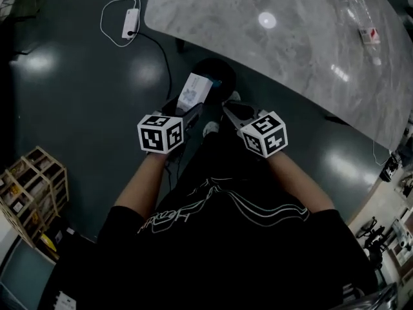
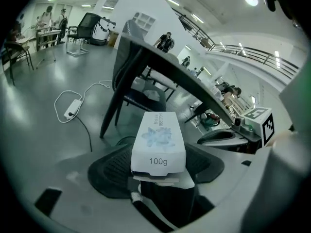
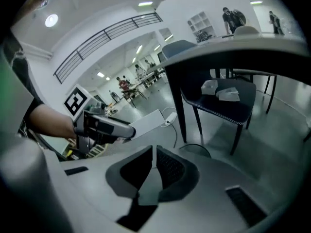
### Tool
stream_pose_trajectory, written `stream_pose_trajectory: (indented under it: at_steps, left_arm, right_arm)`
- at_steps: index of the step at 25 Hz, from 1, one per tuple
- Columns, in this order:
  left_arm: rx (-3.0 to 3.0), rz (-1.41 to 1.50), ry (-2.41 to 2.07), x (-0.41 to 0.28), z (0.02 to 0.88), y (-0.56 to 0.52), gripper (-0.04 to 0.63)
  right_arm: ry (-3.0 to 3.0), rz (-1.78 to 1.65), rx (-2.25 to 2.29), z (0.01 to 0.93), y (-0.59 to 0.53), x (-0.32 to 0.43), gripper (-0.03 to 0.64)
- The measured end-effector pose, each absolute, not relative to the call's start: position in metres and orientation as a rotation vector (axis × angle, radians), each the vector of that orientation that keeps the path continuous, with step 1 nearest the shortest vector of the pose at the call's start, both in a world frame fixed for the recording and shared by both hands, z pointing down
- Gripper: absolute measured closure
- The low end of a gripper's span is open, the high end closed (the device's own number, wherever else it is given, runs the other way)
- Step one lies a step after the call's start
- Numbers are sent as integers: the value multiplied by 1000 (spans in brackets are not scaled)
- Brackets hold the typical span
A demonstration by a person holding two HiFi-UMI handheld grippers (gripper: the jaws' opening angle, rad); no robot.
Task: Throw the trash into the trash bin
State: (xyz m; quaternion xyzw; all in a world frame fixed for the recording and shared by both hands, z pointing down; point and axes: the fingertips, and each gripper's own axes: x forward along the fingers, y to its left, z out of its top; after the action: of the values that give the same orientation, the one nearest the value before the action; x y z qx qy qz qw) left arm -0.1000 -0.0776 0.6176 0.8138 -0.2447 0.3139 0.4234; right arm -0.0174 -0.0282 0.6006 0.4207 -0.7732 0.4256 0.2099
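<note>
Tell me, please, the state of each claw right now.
Left claw: closed on the white rectangular cardboard box.
Right claw: closed, holding nothing.

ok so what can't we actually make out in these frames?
Head view: the trash bin is mostly covered by the box; its inside is unseen.
Left gripper view: the print above "100g" on the box is too small to read, and the box covers where the left gripper grips it.
Head view: the small items on the table are too small and blurred to identify.
</note>
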Motion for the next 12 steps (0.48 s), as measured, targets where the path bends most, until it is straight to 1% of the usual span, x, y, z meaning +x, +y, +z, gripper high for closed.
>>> stream_pose_trajectory:
  at_steps: [5,12]
  left_arm:
    - [1974,878,-581,-94,680,-68,273]
    - [1867,1087,-519,-85,762,-41,273]
  right_arm:
    - [-2030,1187,1137,661,-10,-7,563]
    - [-1983,1277,1085,696,17,-4,563]
